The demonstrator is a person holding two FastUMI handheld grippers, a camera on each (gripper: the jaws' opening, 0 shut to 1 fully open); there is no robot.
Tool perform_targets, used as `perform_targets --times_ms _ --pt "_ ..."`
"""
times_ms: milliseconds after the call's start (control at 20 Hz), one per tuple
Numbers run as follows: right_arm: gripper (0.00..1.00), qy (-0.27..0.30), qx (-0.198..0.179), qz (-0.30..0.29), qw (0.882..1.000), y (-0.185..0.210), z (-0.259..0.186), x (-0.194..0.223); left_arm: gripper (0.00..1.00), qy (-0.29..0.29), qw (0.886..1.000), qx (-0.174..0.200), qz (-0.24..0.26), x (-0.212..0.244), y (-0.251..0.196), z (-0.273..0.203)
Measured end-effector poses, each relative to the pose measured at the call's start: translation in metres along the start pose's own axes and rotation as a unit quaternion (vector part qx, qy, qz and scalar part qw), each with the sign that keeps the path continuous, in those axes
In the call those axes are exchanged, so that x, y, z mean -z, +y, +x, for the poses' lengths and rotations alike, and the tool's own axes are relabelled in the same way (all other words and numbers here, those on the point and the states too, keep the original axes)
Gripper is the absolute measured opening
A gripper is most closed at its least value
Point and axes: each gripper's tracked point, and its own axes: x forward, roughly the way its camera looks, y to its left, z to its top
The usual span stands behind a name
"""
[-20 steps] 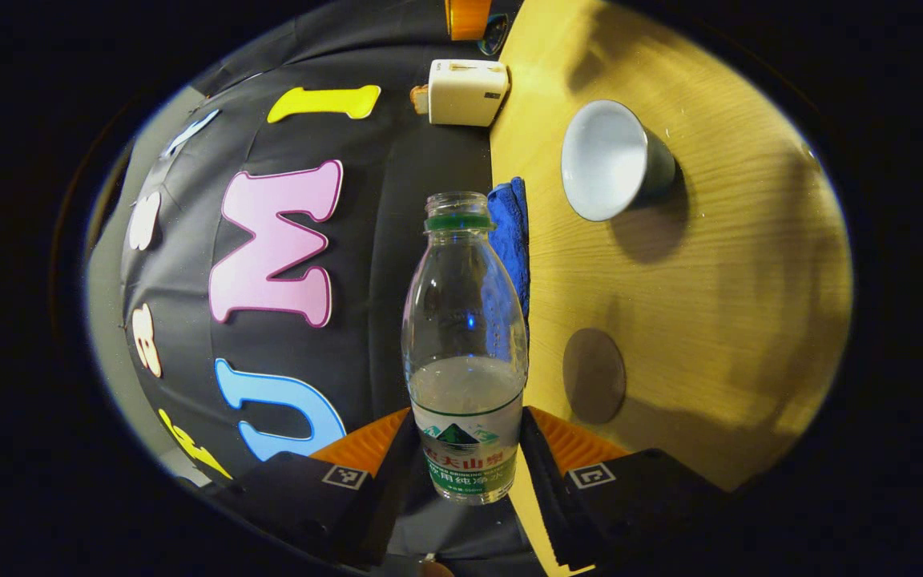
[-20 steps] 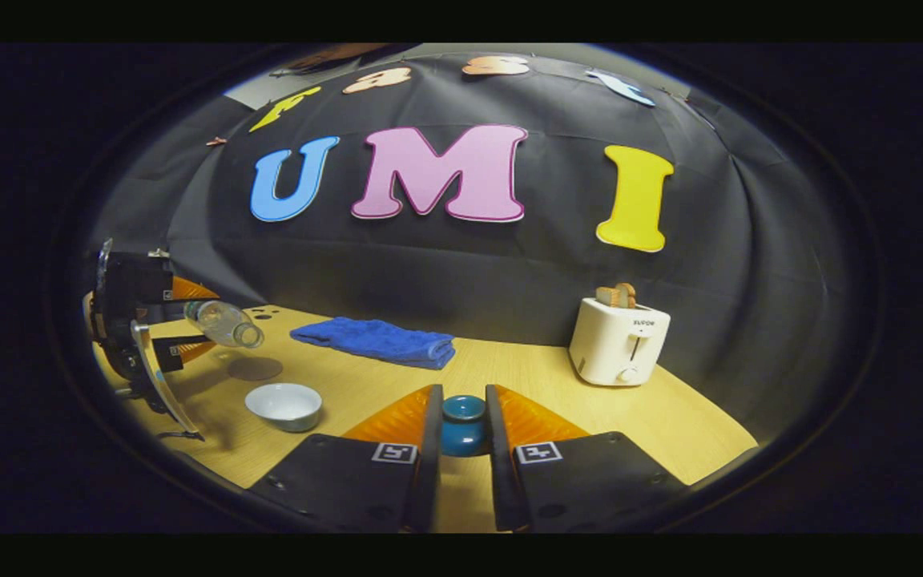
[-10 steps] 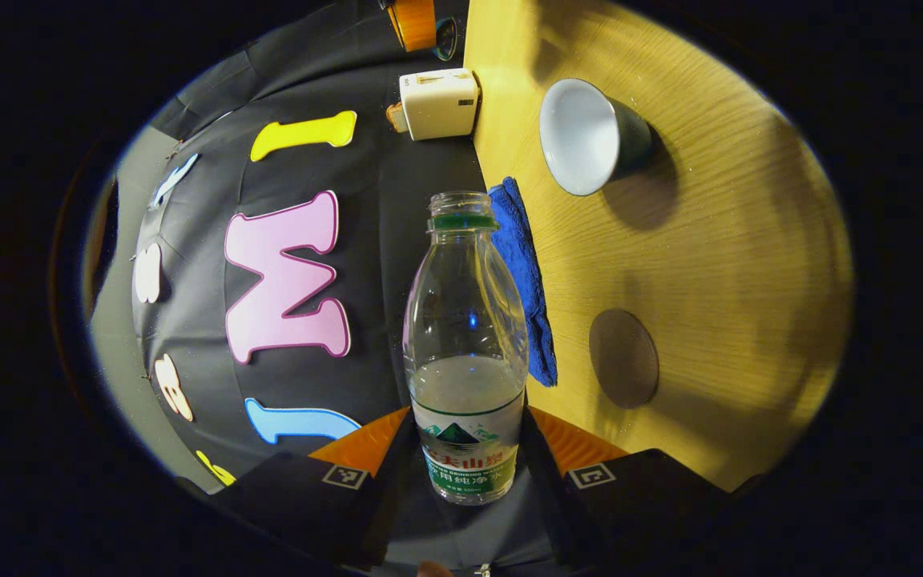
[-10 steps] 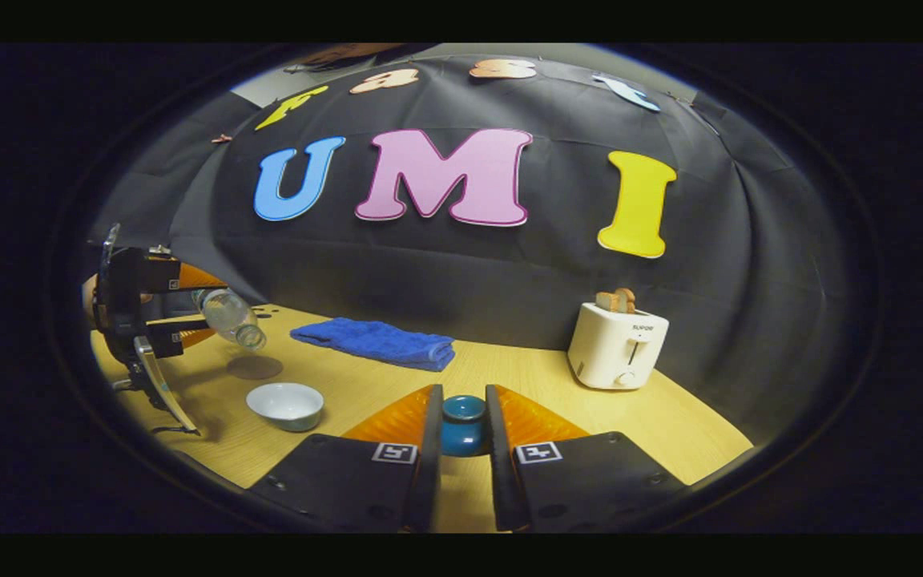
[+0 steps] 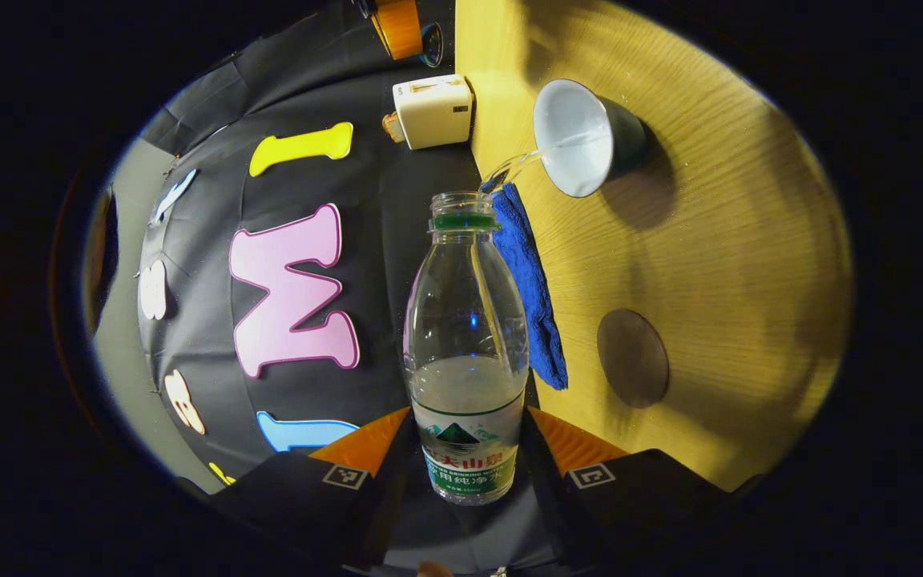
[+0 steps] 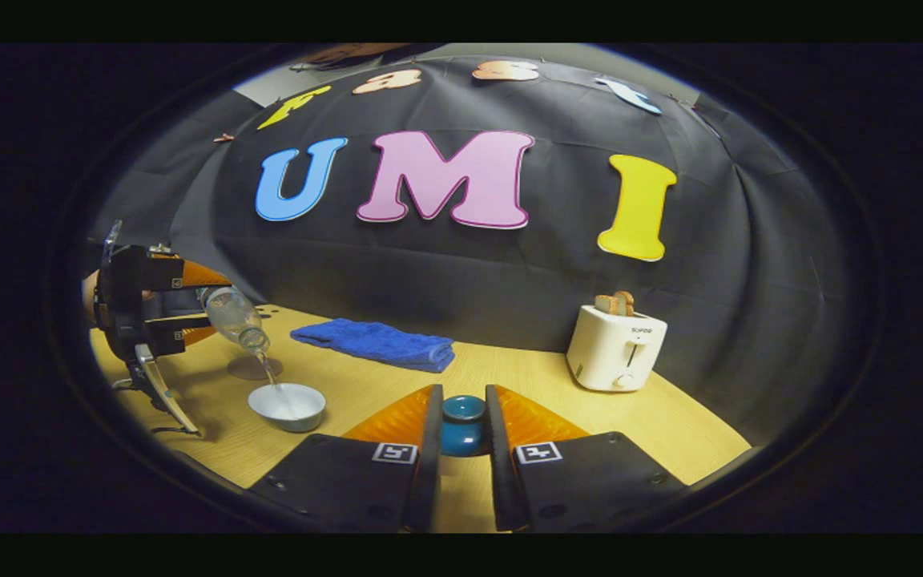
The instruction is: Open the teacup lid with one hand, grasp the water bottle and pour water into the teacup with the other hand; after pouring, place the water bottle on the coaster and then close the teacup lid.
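Note:
My left gripper (image 5: 465, 457) is shut on an uncapped clear water bottle (image 5: 465, 344), gripped near its base and tipped over. A thin stream of water runs from the bottle's mouth into the white-lined teacup (image 5: 578, 136) on the wooden table (image 5: 718, 240). In the right gripper view the left gripper (image 6: 169, 308) holds the bottle (image 6: 235, 318) mouth-down above the teacup (image 6: 287, 405). My right gripper (image 6: 461, 437) is shut on the blue teacup lid (image 6: 462, 425), held above the table. A round brown coaster (image 5: 632, 357) lies on the table beside the cup.
A folded blue towel (image 6: 377, 342) lies along the back of the table by the black wall. A white toaster (image 6: 618, 347) with toast in its slots stands at the back right. The table edge runs close under my right gripper.
The bottle has tipped further down toward the cup, and water now streams from it into the teacup. The right gripper stays still with the lid.

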Motion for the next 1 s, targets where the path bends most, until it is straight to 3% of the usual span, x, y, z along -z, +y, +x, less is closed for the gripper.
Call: perform_targets --times_ms 50,100,150,200,300,350,450,500,600,650,1000 --pt "0.3 0.0 0.0 0.0 1.0 0.0 0.0 -0.001 0.76 0.0 1.0 -0.002 0.002 0.001 0.001 0.0" --pt "0.34 0.0 0.001 -0.001 1.0 -0.001 0.0 -0.001 0.76 -0.001 1.0 -0.004 0.004 0.0 0.001 0.0" --pt "0.3 -0.001 0.002 -0.003 1.0 -0.001 -0.001 -0.001 0.75 -0.002 1.0 -0.007 0.006 0.001 0.003 0.0" --pt "0.34 -0.002 0.002 -0.006 1.0 0.0 -0.001 -0.001 0.75 -0.003 1.0 -0.009 0.008 0.0 0.004 0.0" --pt "0.3 -0.002 0.0 -0.01 1.0 0.0 -0.001 -0.001 0.76 -0.005 1.0 -0.011 0.015 0.0 0.005 0.002" --pt "0.34 -0.002 -0.001 -0.01 1.0 0.001 -0.001 -0.002 0.76 -0.008 1.0 -0.013 0.018 0.001 0.006 0.003" --pt "0.3 -0.004 -0.001 -0.013 1.0 0.002 -0.002 -0.003 0.76 -0.013 0.999 -0.017 0.027 0.0 0.007 0.004" --pt "0.34 -0.004 -0.001 -0.015 1.0 0.002 -0.002 -0.003 0.75 -0.015 0.999 -0.019 0.031 -0.001 0.008 0.005" --pt "0.34 -0.004 -0.003 -0.022 1.0 0.004 -0.002 -0.002 0.76 -0.019 0.999 -0.025 0.037 -0.001 0.011 0.005" --pt "0.3 -0.005 -0.004 -0.025 1.0 0.005 -0.001 -0.002 0.76 -0.021 0.999 -0.027 0.04 -0.001 0.011 0.005" --pt "0.34 -0.007 -0.006 -0.028 1.0 0.009 -0.002 -0.003 0.76 -0.03 0.997 -0.04 0.064 -0.004 0.013 0.007"
